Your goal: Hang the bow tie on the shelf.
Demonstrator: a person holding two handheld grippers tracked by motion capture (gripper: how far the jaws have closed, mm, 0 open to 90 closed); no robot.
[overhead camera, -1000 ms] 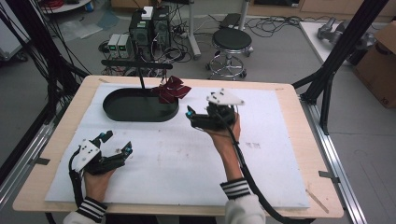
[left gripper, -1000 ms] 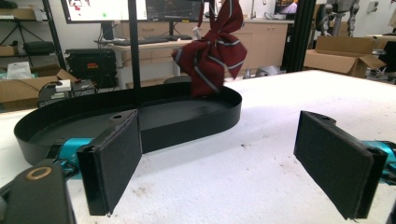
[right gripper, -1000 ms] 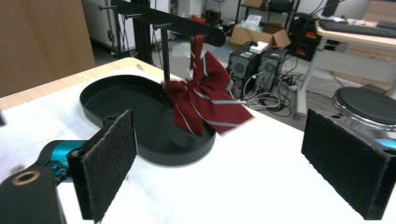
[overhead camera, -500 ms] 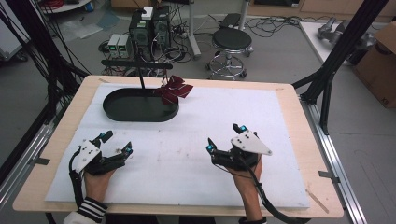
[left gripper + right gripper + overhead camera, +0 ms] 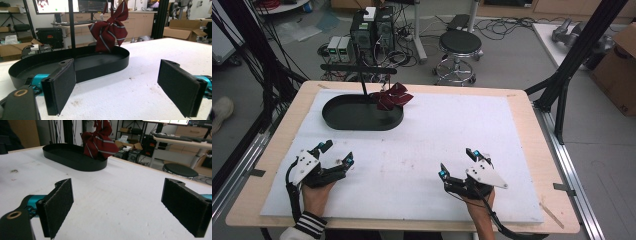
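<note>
left hand-held gripper [image 5: 334, 155] and right hand-held gripper [image 5: 458, 163], jaws apart and empty, near the counter's front edge; dark red striped cloth bow [image 5: 393, 95] hangs over the black oval tray [image 5: 343, 120], far-left. a hasty reach could tip the tray.

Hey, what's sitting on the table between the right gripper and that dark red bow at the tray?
Nothing: in the high view, only bare white table cover lies between the right gripper and the red bow at the black tray.

I see a black stool [image 5: 460, 42] far beyond my right claw [image 5: 457, 162], computer towers [image 5: 372, 30] far beyond my left claw [image 5: 337, 153], cardboard box [image 5: 617, 75] off right.
</note>
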